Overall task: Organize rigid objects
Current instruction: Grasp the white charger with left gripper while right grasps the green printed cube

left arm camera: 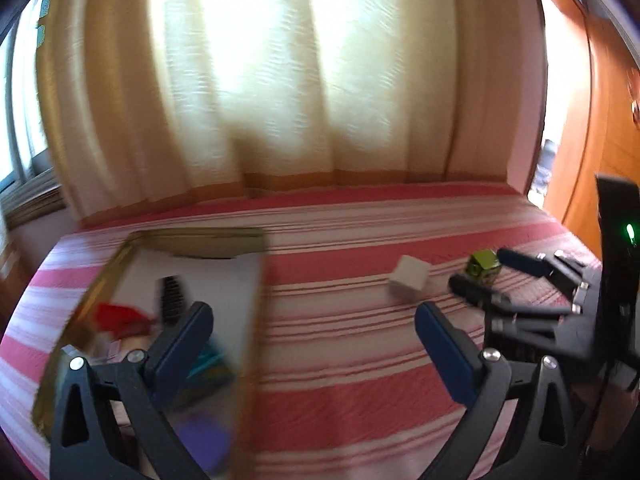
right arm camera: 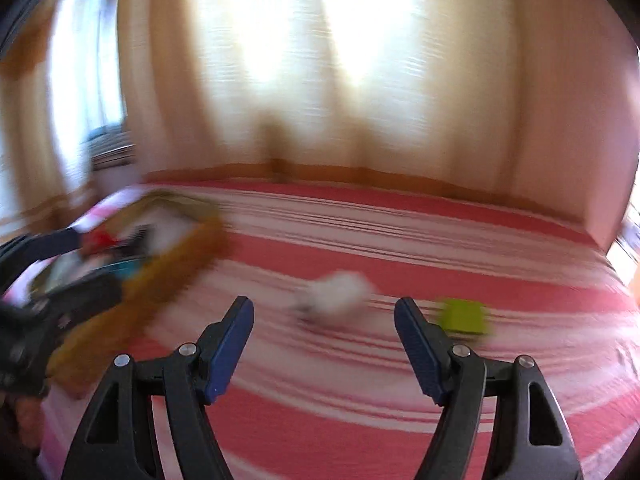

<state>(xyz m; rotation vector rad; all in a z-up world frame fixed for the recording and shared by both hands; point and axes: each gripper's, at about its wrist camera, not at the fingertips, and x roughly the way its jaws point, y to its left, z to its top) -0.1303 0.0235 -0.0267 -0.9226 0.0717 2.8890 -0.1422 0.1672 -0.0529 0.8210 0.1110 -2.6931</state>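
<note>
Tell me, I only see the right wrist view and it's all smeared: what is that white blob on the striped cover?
Observer: A crisp-edged white cube, lying apart from the green cube.
Operator: And the yellowish box on the left?
Observer: The box is white inside, and a black ribbed item lies in it.
Operator: Is the other tool closed?
Observer: No, the left hand-held gripper is open and holds nothing.

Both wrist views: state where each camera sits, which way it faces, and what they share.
Left wrist: on the left claw, open, facing the curtain across the striped bed; the right claw shows beside the green cube.
Right wrist: on the right claw, open, facing likewise; the left claw shows over the box.
Shared: white cube, green cube, box.
</note>
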